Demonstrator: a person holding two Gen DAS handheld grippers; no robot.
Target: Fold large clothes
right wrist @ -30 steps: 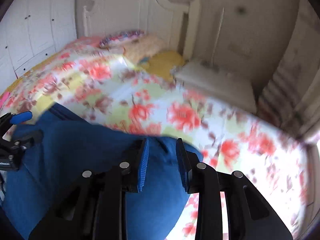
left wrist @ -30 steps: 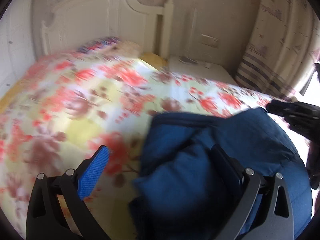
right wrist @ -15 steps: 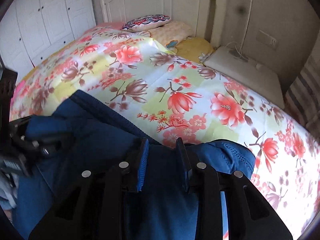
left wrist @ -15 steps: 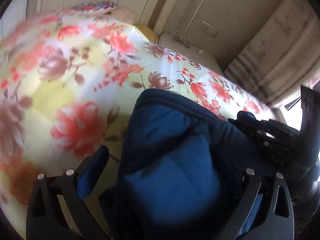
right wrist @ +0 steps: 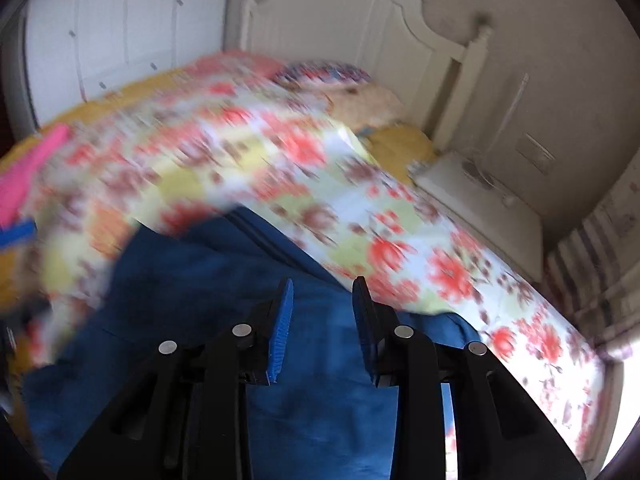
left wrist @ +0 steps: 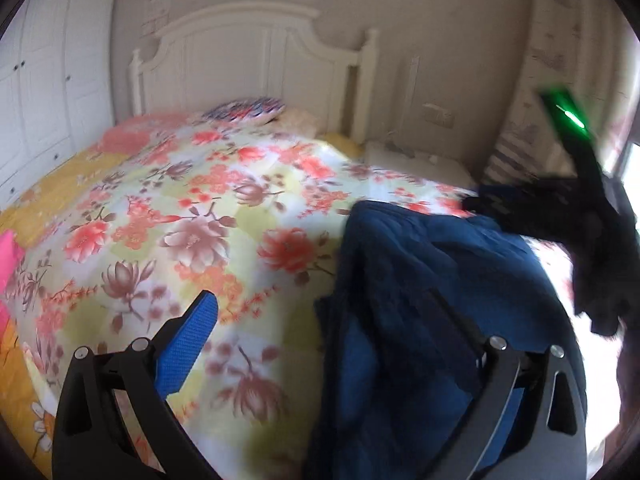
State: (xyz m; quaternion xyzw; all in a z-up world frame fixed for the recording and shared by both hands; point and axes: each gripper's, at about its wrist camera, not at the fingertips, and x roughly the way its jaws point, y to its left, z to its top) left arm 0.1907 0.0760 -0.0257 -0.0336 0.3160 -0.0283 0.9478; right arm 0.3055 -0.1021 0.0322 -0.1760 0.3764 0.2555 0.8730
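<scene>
A dark blue padded garment (left wrist: 432,304) lies bunched on the flowered bedspread (left wrist: 208,220). My left gripper (left wrist: 332,340) stands wide open; its left finger is over the bedspread and its right finger is over the blue cloth. My right gripper (right wrist: 322,312) shows in the right wrist view with its jaws narrowly apart over the blue garment (right wrist: 224,280); blur hides whether cloth is pinched. The right gripper also shows in the left wrist view (left wrist: 592,220) as a dark shape at the garment's far right edge.
A white headboard (left wrist: 256,56) and pillows (left wrist: 244,110) are at the far end of the bed. A white wardrobe (left wrist: 48,92) stands left. A white bedside table (right wrist: 476,196) and striped curtain (right wrist: 592,248) are on the right. A pink item (left wrist: 10,252) lies at the bed's left edge.
Both cameras have swung and risen, so more of the bed and room shows. The right gripper has lifted at the garment's right edge. The left gripper stays wide open.
</scene>
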